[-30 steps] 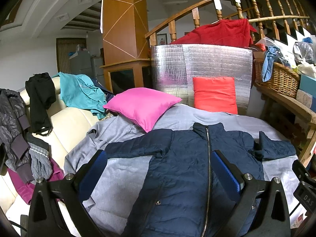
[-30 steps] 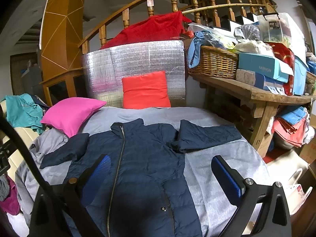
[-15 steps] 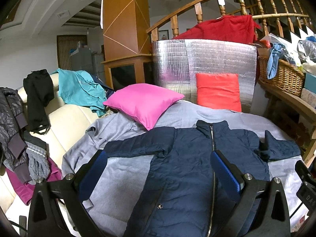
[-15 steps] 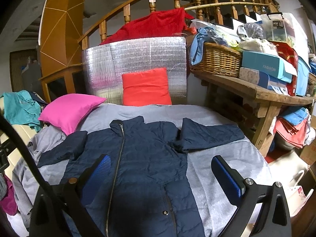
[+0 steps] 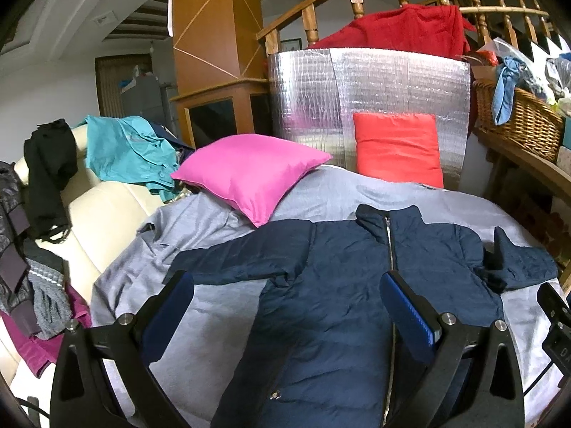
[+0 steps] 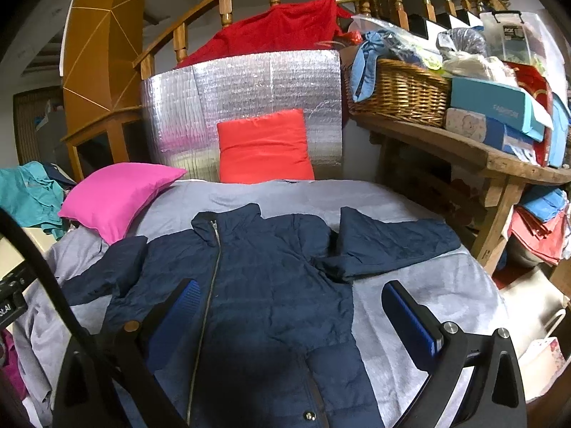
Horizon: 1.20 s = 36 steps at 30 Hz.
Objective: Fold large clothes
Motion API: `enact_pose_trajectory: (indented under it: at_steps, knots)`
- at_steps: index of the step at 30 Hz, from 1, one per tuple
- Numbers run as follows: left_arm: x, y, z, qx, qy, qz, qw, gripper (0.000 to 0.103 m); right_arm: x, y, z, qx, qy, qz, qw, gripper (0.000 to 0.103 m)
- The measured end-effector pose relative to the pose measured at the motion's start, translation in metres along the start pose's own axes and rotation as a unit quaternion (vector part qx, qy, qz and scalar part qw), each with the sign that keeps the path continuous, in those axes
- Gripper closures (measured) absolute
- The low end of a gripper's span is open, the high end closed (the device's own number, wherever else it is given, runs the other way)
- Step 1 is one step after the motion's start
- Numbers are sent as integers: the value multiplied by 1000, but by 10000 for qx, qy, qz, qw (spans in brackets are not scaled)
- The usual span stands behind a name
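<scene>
Only the left wrist view shows clothes [image 5: 43,221] heaped far left on a cream sofa [image 5: 103,221]; the left gripper [image 5: 287,306] hangs apart above the jacket [image 5: 332,285].

Rightward, the right wrist view adds a basket [image 6: 399,89] and boxes [image 6: 496,114]; the right gripper [image 6: 289,310] gapes over the jacket [image 6: 271,285] lying flat on the sheet [image 6: 421,285].

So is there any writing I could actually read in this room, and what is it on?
"FASHION" (faint, my best reading): on the teal box on the wooden shelf.
"DA" (cut off by the picture edge): on the black unit at the right of the left wrist view.
Label on the clear plastic case: too blurred to read.
Lettering on the black part at the left of the right wrist view: too small to read.
</scene>
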<state>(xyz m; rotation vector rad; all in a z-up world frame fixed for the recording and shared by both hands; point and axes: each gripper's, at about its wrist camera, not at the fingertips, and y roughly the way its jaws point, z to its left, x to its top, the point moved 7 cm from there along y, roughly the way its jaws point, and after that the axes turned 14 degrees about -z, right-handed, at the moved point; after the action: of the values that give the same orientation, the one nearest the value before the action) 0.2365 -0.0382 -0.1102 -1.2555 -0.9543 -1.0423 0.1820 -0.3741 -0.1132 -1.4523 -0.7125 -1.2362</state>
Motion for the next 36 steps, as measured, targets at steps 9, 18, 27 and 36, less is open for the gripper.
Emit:
enact_pose_trajectory:
  at_steps: [9,18,27,36]
  knots:
    - [-75,108,-38,-437,-401,1343,9892,0,-16,93,-66,658,1410,576,9861,0]
    - [-155,180,-62,-240,176,2236,9742,0,-61,211,-234,295,4216,989,9009,0]
    - [-175,196,-82,-285,682,2446,9668,0,-120,273,-310,-706,5086,1466,8455,29]
    - [-184,196,-78,-349,284,2462,9682,0,-121,291,-315,-946,4765,1231,8653,87]
